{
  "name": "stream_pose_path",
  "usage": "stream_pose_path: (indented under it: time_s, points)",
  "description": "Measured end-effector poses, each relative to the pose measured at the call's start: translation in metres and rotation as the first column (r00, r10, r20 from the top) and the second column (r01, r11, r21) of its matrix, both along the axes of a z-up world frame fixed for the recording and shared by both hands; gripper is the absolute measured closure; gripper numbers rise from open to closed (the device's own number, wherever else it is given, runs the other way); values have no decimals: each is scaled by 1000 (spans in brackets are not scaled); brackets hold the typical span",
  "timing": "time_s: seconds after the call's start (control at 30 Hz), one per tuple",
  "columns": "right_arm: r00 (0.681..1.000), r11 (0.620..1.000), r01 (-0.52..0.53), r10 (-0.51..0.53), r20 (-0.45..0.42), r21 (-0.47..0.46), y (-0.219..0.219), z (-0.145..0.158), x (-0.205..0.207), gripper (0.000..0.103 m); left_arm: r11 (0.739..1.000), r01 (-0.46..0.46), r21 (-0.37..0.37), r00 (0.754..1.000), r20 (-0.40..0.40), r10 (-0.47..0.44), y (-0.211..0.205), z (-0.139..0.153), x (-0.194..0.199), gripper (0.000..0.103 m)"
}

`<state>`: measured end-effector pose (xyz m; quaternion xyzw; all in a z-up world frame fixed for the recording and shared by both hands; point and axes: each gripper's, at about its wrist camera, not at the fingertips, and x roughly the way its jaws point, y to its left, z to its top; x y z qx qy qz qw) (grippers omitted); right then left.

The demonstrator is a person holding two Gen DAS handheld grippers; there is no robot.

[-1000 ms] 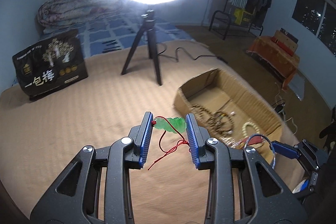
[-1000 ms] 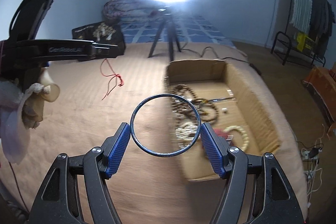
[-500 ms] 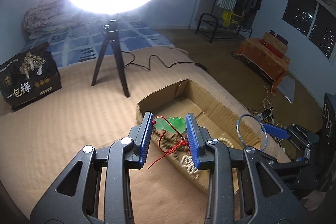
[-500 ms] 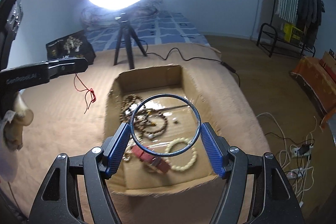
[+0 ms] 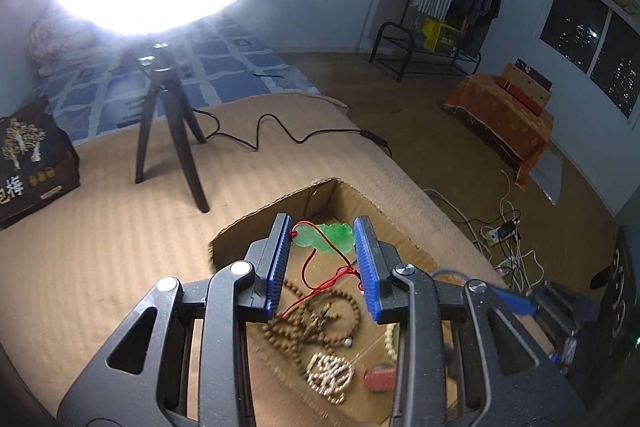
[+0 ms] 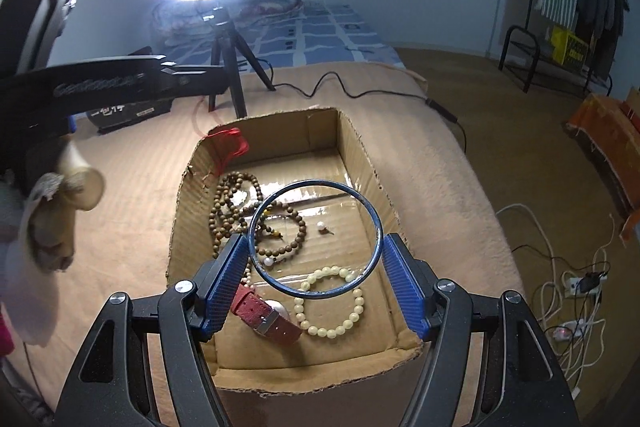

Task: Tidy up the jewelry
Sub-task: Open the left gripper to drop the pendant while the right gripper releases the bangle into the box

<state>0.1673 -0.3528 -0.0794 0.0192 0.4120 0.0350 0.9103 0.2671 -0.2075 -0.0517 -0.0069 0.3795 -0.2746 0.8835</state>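
Note:
My left gripper (image 5: 322, 241) is shut on a green jade pendant (image 5: 329, 236) whose red cord (image 5: 320, 281) hangs down over the open cardboard box (image 5: 256, 223). My right gripper (image 6: 316, 259) is shut on a thin blue bangle (image 6: 376, 227), held above the same box (image 6: 352, 143). In the box lie brown bead strands (image 6: 230, 203), a cream bead bracelet (image 6: 352, 315), a red-strapped watch (image 6: 268, 315) and a small pearl piece (image 6: 321, 226). The left gripper's arm (image 6: 100, 83) and the red cord (image 6: 232, 143) show at the box's far left corner in the right wrist view.
The box sits on a tan blanket (image 5: 100, 247). A ring light on a black tripod (image 5: 168, 131) stands behind the box, its cable (image 5: 280, 135) trailing right. A black printed bag (image 5: 28, 163) stands at the far left. The blanket edge drops to the floor on the right (image 6: 480, 227).
Both grippers have moved over the box, each still holding its item. The pendant, earlier above the blanket left of the box, now hangs over the box; the bangle is lower over the jewelry.

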Motion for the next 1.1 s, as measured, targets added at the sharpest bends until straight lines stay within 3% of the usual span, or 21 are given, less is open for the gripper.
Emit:
stream_pose_path:
  time_s: [0.6, 0.73, 1.1]
  points:
    - [999, 1000, 8, -7, -46, 27, -4, -12, 9, 34, 1000, -27, 15, 997, -78, 28, -29, -29, 25, 70]
    - [999, 999, 33, -32, -35, 12, -6, -9, 10, 34, 999, -35, 21, 996, -78, 37, -29, -31, 25, 55]
    - [999, 999, 33, -33, -33, 4, -3, -2, 4, 34, 999, -32, 34, 998, -57, 34, -25, -21, 14, 54]
